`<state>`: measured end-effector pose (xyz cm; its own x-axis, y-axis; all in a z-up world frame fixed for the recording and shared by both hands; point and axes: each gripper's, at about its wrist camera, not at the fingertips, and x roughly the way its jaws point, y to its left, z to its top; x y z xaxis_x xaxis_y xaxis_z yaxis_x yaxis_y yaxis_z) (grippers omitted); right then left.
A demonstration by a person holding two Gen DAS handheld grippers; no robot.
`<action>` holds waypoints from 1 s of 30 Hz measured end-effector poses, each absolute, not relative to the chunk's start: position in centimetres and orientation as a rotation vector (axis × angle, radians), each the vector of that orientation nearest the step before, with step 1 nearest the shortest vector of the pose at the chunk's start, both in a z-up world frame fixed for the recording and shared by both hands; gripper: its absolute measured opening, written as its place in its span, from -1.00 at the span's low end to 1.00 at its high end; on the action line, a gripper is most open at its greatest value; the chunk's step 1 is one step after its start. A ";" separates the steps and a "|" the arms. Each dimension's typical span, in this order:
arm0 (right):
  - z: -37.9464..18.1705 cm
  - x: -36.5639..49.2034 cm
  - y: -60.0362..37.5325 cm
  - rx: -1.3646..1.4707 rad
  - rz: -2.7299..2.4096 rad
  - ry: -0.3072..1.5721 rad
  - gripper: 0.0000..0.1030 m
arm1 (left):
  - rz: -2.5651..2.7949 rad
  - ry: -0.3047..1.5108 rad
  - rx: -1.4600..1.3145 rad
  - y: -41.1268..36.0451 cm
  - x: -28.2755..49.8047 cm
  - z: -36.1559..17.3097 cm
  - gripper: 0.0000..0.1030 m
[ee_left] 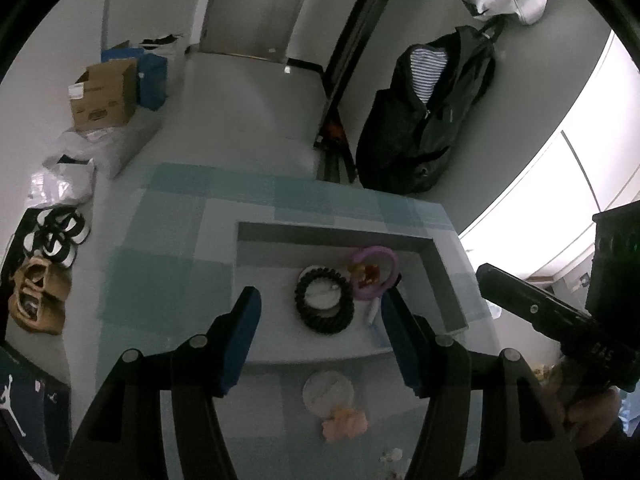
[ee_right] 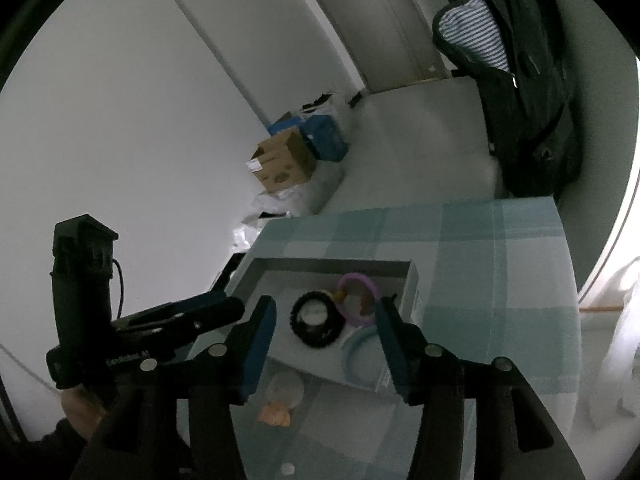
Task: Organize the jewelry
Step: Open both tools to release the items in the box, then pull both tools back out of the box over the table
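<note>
A shallow grey box (ee_left: 280, 236) (ee_right: 414, 280) sits on a table with a blue-checked cloth (ee_left: 168, 280) (ee_right: 500, 280). Inside lie a black coiled bracelet (ee_left: 324, 300) (ee_right: 316, 320), a purple ring with a red-and-yellow charm (ee_left: 374, 272) (ee_right: 360, 296) and a pale blue ring (ee_right: 360, 350). A clear hoop with a pink ornament (ee_left: 334, 404) (ee_right: 282, 396) lies on the cloth in front of the box. My left gripper (ee_left: 320, 332) is open and empty above the box's near edge. My right gripper (ee_right: 326, 340) is open and empty over the box.
Small pale beads (ee_left: 394, 456) lie on the cloth near the front edge. On the floor are cardboard boxes (ee_left: 104, 96), plastic bags (ee_left: 60, 184) and shoes (ee_left: 52, 240). A black jacket (ee_left: 424, 120) hangs beyond the table. The other gripper shows at the right (ee_left: 540, 316).
</note>
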<state>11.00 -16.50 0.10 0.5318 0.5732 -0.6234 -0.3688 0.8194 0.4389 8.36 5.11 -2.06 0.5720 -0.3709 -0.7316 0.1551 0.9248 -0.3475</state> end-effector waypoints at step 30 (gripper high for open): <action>-1.3 5.6 -19.2 0.234 0.455 0.897 0.67 | -0.414 1.101 -0.175 -0.5 -1.5 -6.1 0.38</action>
